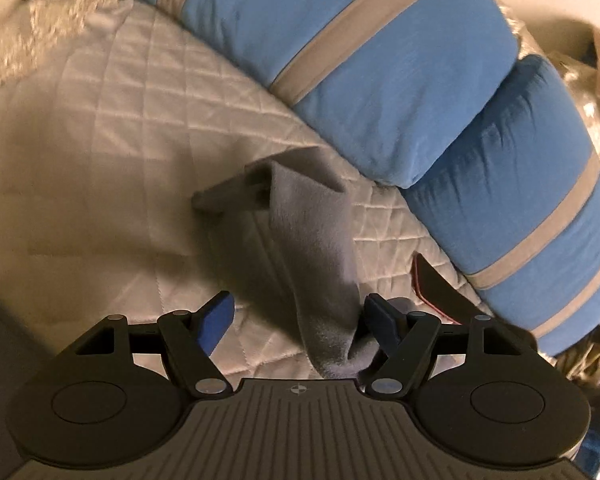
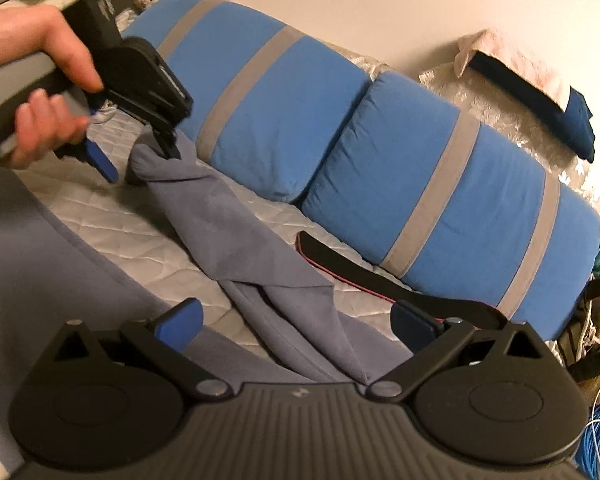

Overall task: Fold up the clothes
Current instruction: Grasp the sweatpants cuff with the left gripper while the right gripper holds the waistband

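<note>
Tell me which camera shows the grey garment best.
The right wrist view: the grey garment runs from the left tongs across the quilt toward the camera. The left wrist view shows only a narrow hanging strip.

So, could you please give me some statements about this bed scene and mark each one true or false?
1. The pillows are blue with gray stripes. True.
2. The left gripper is shut tight on the gray cloth. False: its jaws stand apart, and the cloth hangs from one finger.
3. The gray cloth lies flat and neatly folded. False: one end is lifted, and the cloth is twisted and creased.
4. A dark strap with a red edge lies on the quilted cover beside the pillows. True.
5. The right gripper holds the strap. False: its jaws are open and grip nothing.
</note>
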Demonstrator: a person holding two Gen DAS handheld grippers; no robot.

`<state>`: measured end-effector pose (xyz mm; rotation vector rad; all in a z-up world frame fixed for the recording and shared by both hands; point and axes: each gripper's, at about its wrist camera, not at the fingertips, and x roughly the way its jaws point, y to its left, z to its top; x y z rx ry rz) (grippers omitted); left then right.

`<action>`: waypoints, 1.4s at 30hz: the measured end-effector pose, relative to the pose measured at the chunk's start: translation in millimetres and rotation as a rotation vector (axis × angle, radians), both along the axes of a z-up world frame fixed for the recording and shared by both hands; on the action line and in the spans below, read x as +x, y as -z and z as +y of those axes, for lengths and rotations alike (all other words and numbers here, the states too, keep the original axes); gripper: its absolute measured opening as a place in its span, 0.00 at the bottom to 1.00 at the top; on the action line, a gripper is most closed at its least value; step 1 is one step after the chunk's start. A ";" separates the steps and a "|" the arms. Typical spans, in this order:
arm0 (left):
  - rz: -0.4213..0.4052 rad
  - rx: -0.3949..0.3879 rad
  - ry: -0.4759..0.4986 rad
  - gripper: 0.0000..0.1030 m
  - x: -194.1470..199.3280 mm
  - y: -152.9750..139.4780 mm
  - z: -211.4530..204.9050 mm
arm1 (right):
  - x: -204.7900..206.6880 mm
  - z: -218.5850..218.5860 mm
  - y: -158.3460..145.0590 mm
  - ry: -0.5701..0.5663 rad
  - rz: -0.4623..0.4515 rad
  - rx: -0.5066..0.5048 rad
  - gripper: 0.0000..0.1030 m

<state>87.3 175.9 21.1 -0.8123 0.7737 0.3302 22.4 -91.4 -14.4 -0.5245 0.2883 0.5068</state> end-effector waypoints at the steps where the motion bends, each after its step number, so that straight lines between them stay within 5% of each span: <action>1: -0.002 -0.015 -0.004 0.68 -0.3 2.1 2.2 | -1.9 0.5 -0.7 -0.005 -0.005 0.001 1.00; 17: -0.042 -0.261 -0.104 0.67 -11.4 31.1 28.3 | -5.8 6.5 6.9 -0.022 0.030 -0.014 1.00; 23: -0.001 -0.147 -0.022 0.65 -15.7 18.3 26.2 | -5.3 5.9 8.1 -0.027 0.033 -0.012 1.00; 27: -0.042 -0.117 0.073 0.18 -17.4 20.8 24.5 | -6.5 5.8 9.2 -0.040 0.034 -0.016 1.00; 29: -0.060 -0.124 0.082 0.06 -20.4 22.5 25.4 | -7.0 5.9 9.6 -0.047 0.039 -0.016 1.00; 42: -0.434 0.002 0.006 0.06 -73.9 -54.7 11.8 | -11.1 0.8 5.0 -0.055 0.024 -0.007 1.00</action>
